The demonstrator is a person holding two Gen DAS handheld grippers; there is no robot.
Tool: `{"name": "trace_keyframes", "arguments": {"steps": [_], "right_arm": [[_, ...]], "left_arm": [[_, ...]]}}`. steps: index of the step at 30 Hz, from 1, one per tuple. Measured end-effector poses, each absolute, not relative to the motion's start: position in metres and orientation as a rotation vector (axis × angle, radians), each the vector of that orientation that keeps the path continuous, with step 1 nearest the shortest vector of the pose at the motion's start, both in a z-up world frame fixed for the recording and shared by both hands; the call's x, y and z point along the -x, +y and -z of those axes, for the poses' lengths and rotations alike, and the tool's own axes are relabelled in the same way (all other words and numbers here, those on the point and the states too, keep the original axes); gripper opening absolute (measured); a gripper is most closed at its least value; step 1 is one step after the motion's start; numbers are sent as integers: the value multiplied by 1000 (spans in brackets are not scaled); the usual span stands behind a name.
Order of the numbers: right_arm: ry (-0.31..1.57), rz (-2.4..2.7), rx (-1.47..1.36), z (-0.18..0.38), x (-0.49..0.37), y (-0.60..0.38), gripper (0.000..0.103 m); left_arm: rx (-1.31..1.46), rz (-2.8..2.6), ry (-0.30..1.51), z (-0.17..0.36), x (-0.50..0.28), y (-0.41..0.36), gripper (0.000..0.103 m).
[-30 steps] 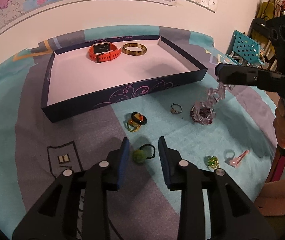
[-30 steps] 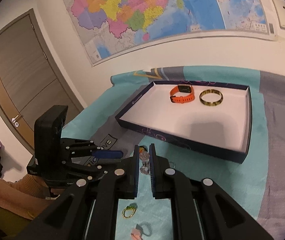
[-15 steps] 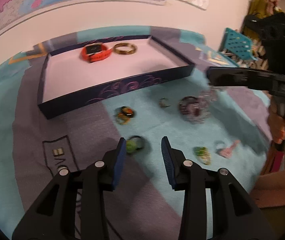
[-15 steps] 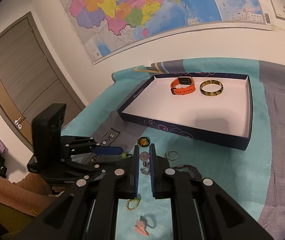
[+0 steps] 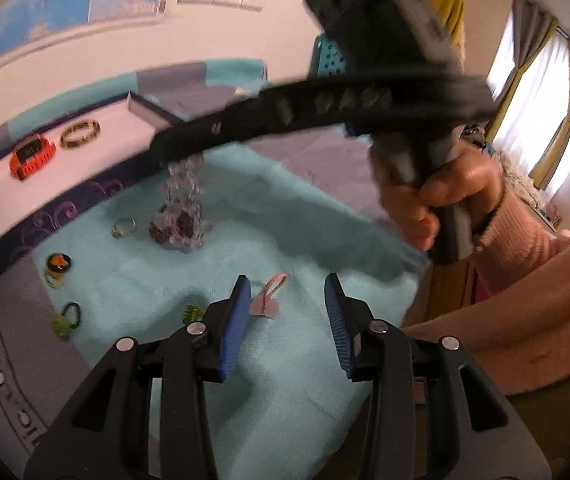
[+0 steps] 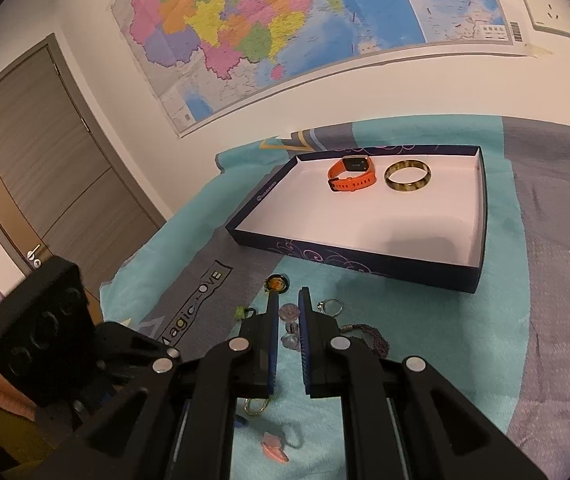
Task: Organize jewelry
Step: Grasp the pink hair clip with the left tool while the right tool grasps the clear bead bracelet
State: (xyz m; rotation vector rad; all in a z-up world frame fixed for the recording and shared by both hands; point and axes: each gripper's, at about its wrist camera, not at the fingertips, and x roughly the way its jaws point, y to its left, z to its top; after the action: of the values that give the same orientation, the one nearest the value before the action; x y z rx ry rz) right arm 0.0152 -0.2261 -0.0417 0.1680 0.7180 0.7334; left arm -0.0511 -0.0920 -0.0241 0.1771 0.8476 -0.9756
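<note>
My right gripper [image 6: 288,312] is shut on a clear purple bead bracelet [image 6: 288,314]. In the left wrist view the bracelet [image 5: 183,184] hangs from it, its lower end still piled on the cloth. The navy tray [image 6: 481,216] holds an orange watch [image 6: 351,175] and a brown bangle [image 6: 407,175]; it also shows in the left wrist view [image 5: 85,196]. My left gripper [image 5: 287,304] is open and empty, just above a pink hair clip [image 5: 266,300] on the teal cloth.
Loose on the cloth are a silver ring [image 5: 123,227], a black-and-orange ring [image 5: 58,263], a green pompom tie [image 5: 63,321] and a green ring [image 5: 191,313]. The right hand and sleeve [image 5: 525,264] fill the right side.
My left gripper has swung right, from the green pompom tie to the pink hair clip. My right gripper has lifted the bracelet a little higher.
</note>
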Motion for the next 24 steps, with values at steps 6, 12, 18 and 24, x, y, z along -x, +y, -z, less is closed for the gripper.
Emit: {"name": "trace_keyframes", "arguments": {"steps": [6, 12, 18, 24], "right_arm": [[719, -733, -170, 42, -15, -228, 8], [721, -729, -173, 43, -14, -230, 8], [717, -718, -179, 41, -14, -232, 8], [703, -709, -180, 36, -12, -234, 8]], "left_arm": [[-230, 921, 916, 44, 47, -104, 34], [-221, 893, 924, 46, 43, -102, 21], [-169, 855, 892, 36, 32, -92, 21], [-105, 786, 876, 26, 20, -71, 21]]}}
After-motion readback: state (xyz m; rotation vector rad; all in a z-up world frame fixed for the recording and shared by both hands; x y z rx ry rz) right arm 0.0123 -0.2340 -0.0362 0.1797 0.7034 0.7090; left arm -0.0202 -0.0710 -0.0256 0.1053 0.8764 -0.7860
